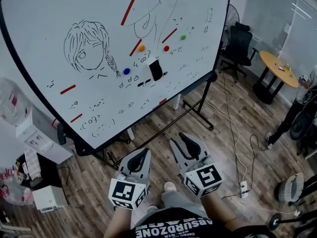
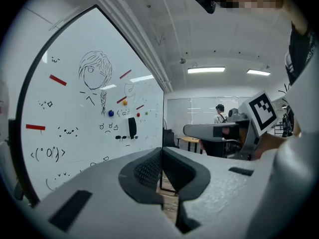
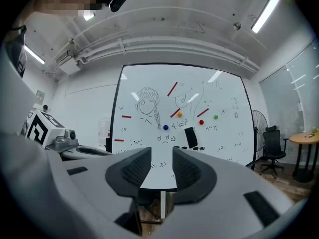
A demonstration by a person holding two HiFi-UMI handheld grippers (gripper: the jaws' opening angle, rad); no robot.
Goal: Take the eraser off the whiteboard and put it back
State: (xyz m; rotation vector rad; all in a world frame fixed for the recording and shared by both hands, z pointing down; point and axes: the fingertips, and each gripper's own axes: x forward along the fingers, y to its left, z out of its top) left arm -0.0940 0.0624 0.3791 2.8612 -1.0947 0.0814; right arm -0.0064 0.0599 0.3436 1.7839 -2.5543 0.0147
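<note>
I saw the black eraser (image 1: 155, 69) stuck on the whiteboard (image 1: 44, 48), well apart from both grippers. My left gripper (image 1: 142, 153) had its fingers pressed together, empty. My right gripper (image 1: 179, 140) held its fingers slightly apart, empty.

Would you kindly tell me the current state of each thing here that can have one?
whiteboard: upright, covered in drawings.
eraser: stuck on the whiteboard, untouched.
left gripper: shut, empty.
right gripper: open, empty.
</note>
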